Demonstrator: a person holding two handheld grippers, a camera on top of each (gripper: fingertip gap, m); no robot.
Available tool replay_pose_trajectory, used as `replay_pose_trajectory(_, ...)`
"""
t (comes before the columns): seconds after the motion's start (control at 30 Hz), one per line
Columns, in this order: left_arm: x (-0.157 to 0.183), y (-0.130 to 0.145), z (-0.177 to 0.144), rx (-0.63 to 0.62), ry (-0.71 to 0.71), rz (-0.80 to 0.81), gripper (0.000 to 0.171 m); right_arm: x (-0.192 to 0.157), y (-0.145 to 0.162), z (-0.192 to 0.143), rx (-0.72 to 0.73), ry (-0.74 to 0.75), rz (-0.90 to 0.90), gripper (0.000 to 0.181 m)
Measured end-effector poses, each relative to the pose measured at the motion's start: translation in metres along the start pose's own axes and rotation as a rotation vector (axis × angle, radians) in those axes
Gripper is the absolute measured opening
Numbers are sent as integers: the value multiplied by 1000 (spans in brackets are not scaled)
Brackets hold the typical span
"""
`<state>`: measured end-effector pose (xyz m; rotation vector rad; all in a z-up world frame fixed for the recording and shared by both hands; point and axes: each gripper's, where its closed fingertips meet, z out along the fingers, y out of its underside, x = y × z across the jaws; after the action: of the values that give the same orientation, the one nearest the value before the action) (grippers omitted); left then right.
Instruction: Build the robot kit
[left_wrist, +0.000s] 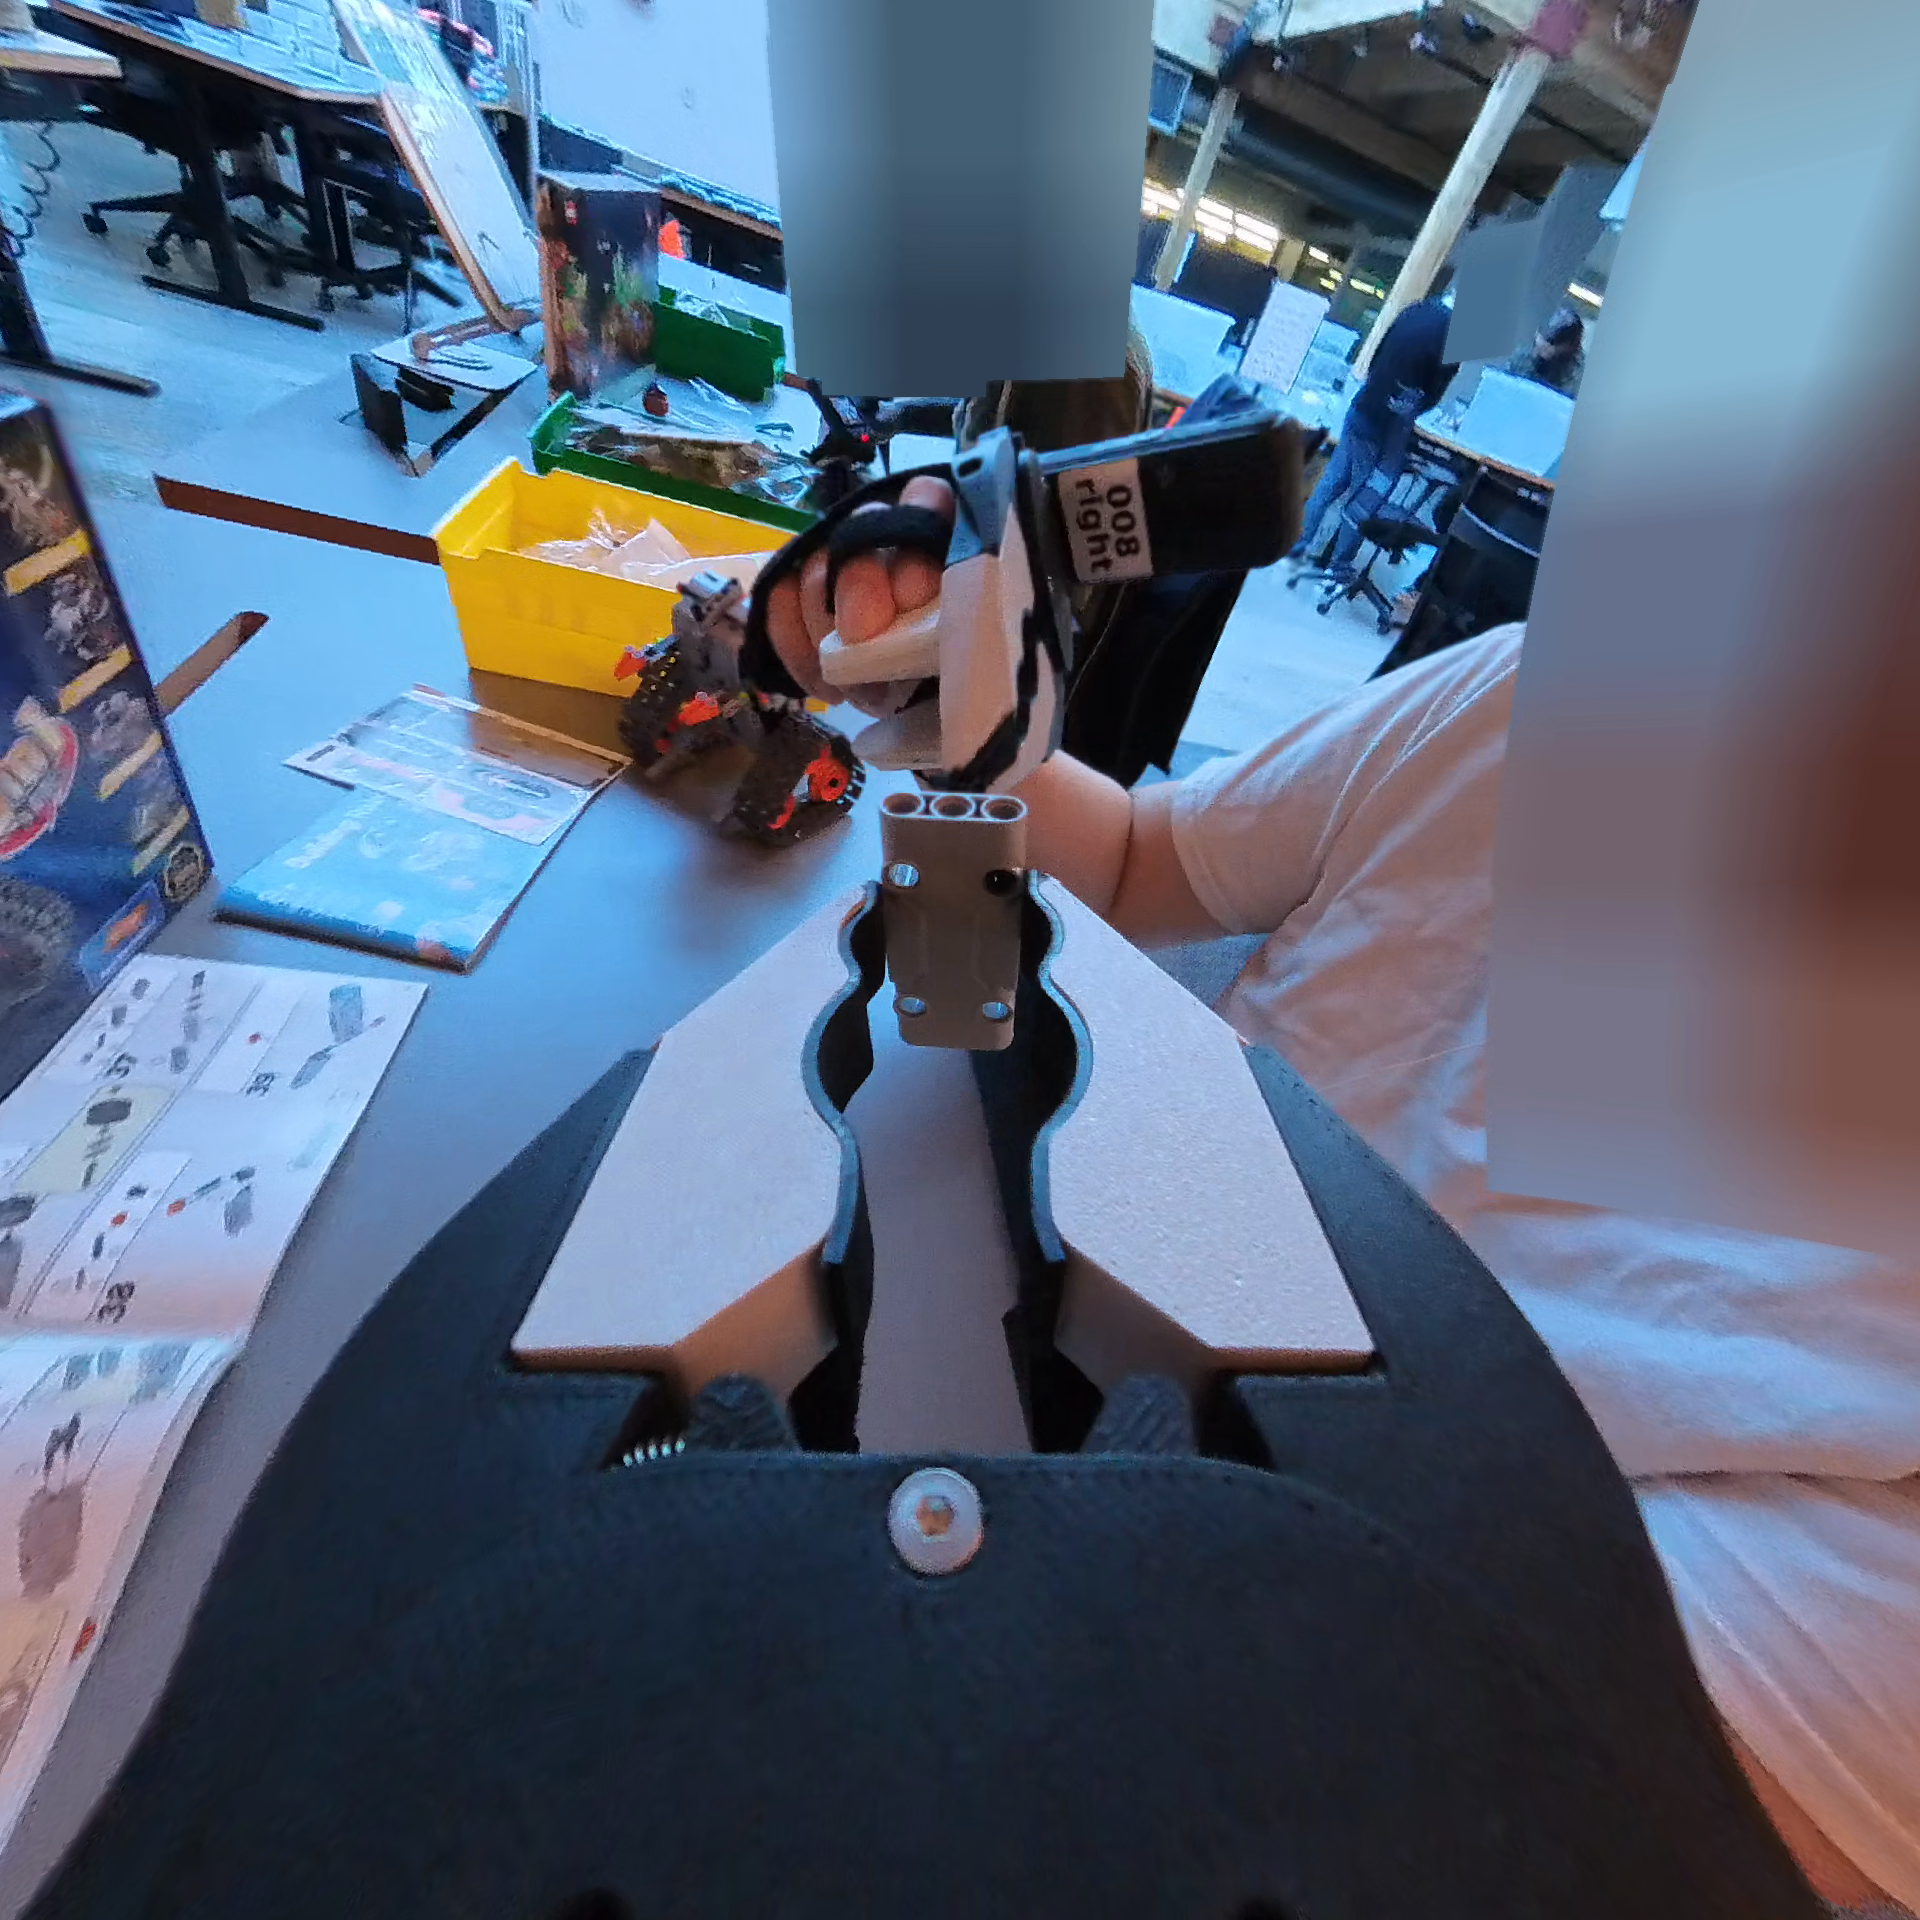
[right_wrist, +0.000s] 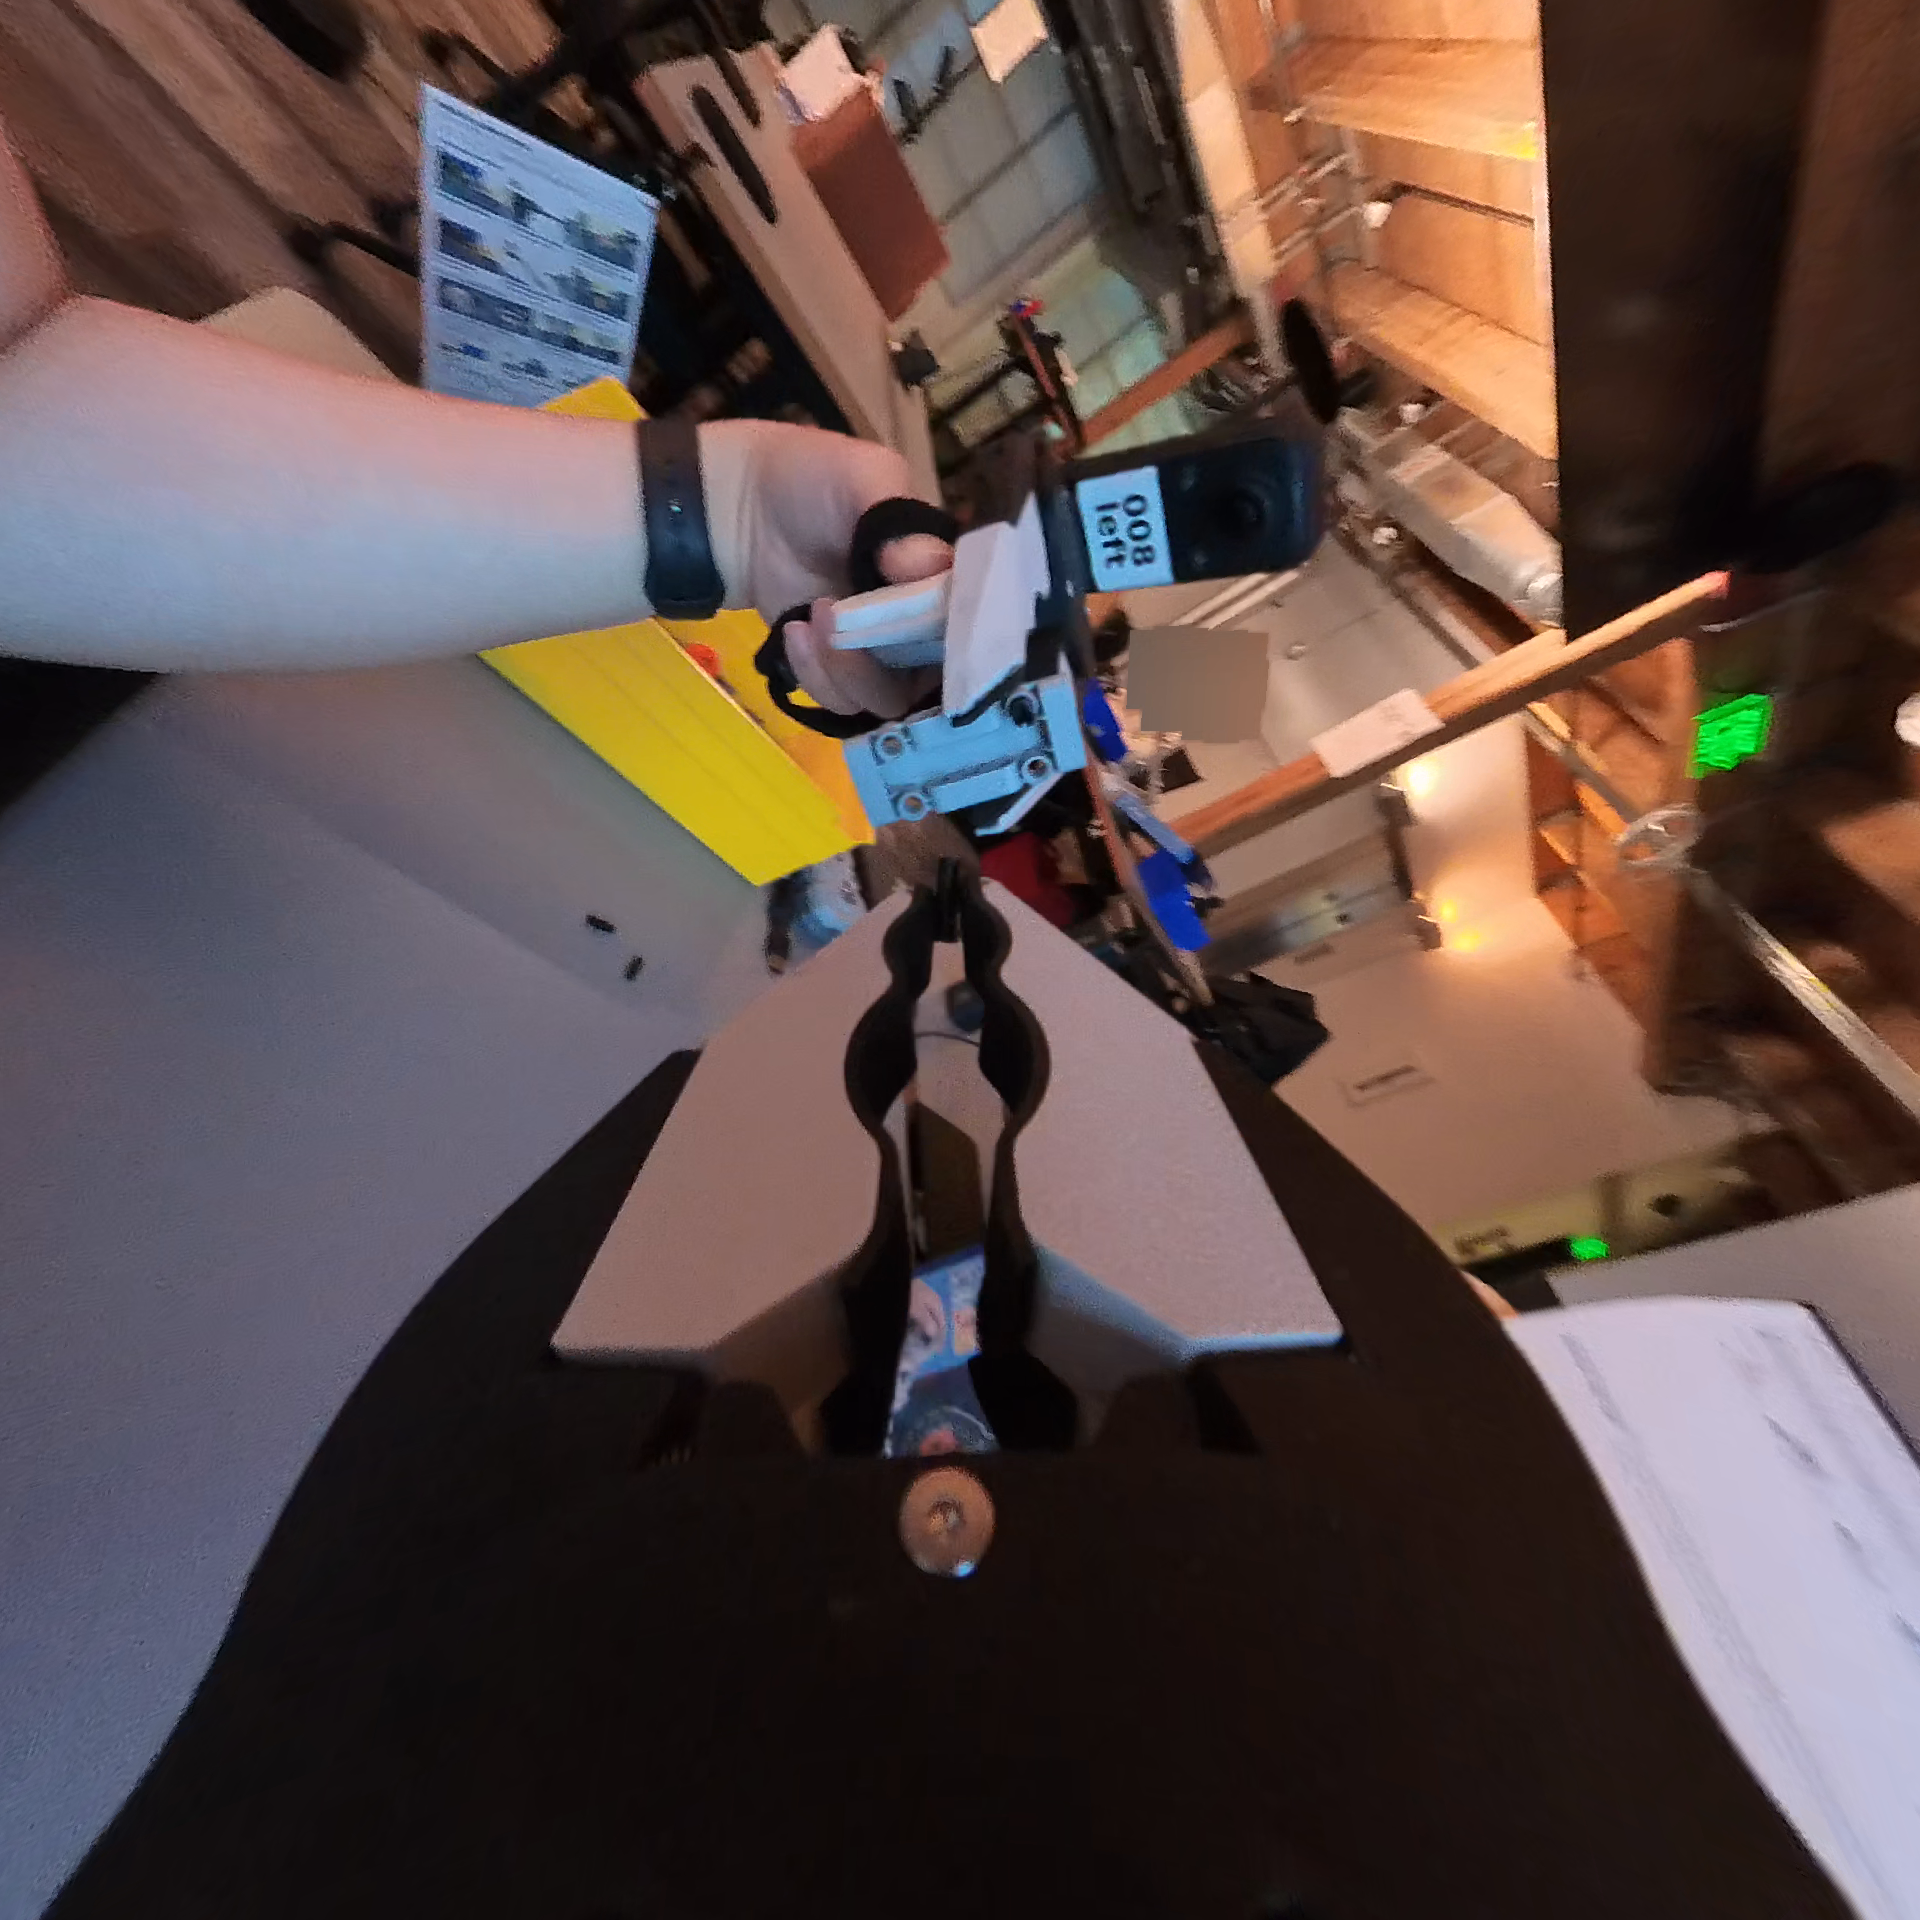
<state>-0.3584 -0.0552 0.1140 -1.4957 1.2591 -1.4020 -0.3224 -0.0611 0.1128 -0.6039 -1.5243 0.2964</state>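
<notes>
My left gripper (left_wrist: 951, 904) is shut on a grey brick piece with round holes (left_wrist: 951, 935) and holds it upright above the table. The piece sticks out past the fingertips. In the right wrist view the same gripper (right_wrist: 1023, 727) shows with the grey piece (right_wrist: 956, 764) lying crosswise between its white fingers. My right gripper (right_wrist: 948, 896) is shut on a small black pin (right_wrist: 948, 883) at its very tips, just short of the grey piece. In the left wrist view the right gripper (left_wrist: 966, 771) points down right above the piece's top holes.
A black and orange tracked model (left_wrist: 743, 727) stands on the grey table (left_wrist: 644, 935) before a yellow bin (left_wrist: 551, 592). Green bins (left_wrist: 717, 348) lie behind. Instruction sheets (left_wrist: 187, 1122), a booklet (left_wrist: 384, 873) and a blue box (left_wrist: 73, 727) lie left. Loose black pins (right_wrist: 597, 923) lie on the table. The gap from one gripper's tips to the other's is roughly 5 cm.
</notes>
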Motion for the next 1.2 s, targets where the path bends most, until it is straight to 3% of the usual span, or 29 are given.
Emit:
replay_pose_trajectory(0.1,5,-10,21,-9,0,29,22,7,-1,-12,-17,82,-26,5)
replay_pose_trajectory(0.23,13,-22,39,22,50,-49,23,23,15,-16,-156,160,-154,4)
replay_pose_trajectory(0.47,9,-27,51,58,121,-172,23,39,2,-18,-137,195,-254,4)
replay_pose_trajectory(0.57,2,-25,56,51,121,-198,23,35,4,-17,-109,171,-183,4)
replay_pose_trajectory(0.77,-4,-15,63,-17,67,-111,23,28,8,-10,-38,23,248,4)
replay_pose_trajectory(0.9,6,-18,63,-2,118,-97,23,23,8,-13,-7,-82,461,4)
replay_pose_trajectory(1.0,0,-11,64,-41,79,-87,23,26,6,-14,30,-87,509,4)
replay_pose_trajectory(1.13,-3,-10,63,-46,63,-108,23,20,15,-13,-26,-78,406,5)
replay_pose_trajectory(1.2,-24,3,53,-95,-73,-149,23,6,36,-10,-104,-131,384,4)
